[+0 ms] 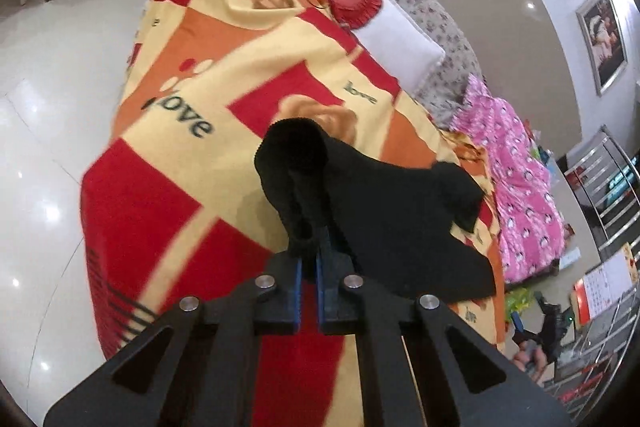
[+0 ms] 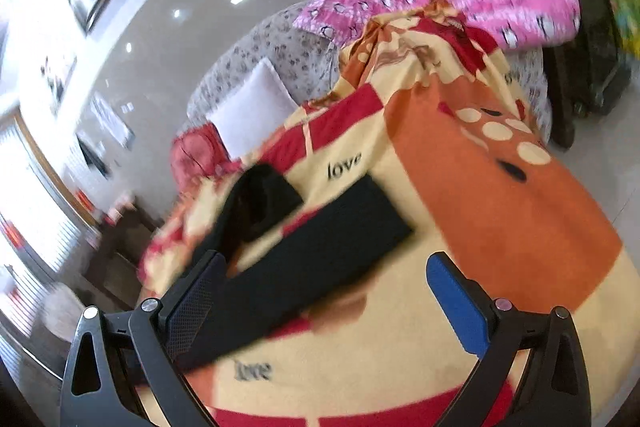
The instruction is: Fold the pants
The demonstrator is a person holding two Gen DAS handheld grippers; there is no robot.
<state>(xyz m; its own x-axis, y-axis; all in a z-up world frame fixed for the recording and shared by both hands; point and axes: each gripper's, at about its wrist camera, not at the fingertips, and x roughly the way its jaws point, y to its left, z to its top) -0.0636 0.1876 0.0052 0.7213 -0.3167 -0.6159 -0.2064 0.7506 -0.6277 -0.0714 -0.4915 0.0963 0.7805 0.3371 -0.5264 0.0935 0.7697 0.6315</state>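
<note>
Bedroom, bed under a red-and-yellow blanket. Black pants lying on it, one part flat in a long band, another lifted far left. Left gripper clamped tight on a bunched pants end. Right gripper spread wide, empty, over the band. Fold partly made, probably; flattening left. Pink quilt beyond.

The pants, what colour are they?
Black. The pants show best in the left wrist view, pinched in the left tool.
</note>
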